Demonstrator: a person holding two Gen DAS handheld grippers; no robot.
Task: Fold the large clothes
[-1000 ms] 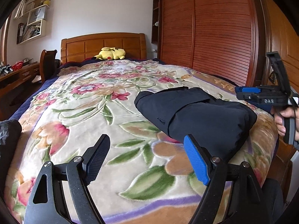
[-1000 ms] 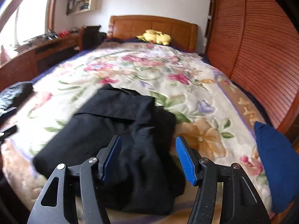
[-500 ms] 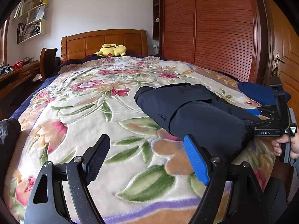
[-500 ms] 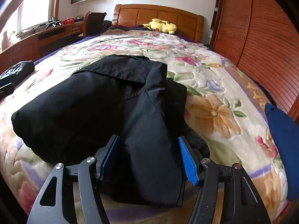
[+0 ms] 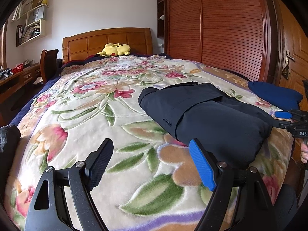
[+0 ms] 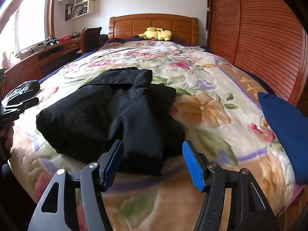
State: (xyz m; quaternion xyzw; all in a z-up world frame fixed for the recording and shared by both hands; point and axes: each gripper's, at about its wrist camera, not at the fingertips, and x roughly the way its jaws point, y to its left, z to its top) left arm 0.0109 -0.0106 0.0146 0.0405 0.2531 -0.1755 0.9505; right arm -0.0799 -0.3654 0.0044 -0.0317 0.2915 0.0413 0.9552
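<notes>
jacket [image 6: 119, 111] lies folded on floral blanket [image 5: 80, 119]; left gripper [image 5: 152, 163] and right gripper [image 6: 152, 161] gape, holding nothing

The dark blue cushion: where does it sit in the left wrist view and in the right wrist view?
Left wrist view: the dark blue cushion lies at the right edge, past the folded black garment, by the wooden door.
Right wrist view: far right, on the floral blanket's edge, right of the garment.
Shared landmark: the yellow plush toy against the headboard.

Left tongs [image 5: 152, 163] gape above the floral blanket [image 5: 96, 119], beside the folded dark garment [image 5: 207, 115].
</notes>
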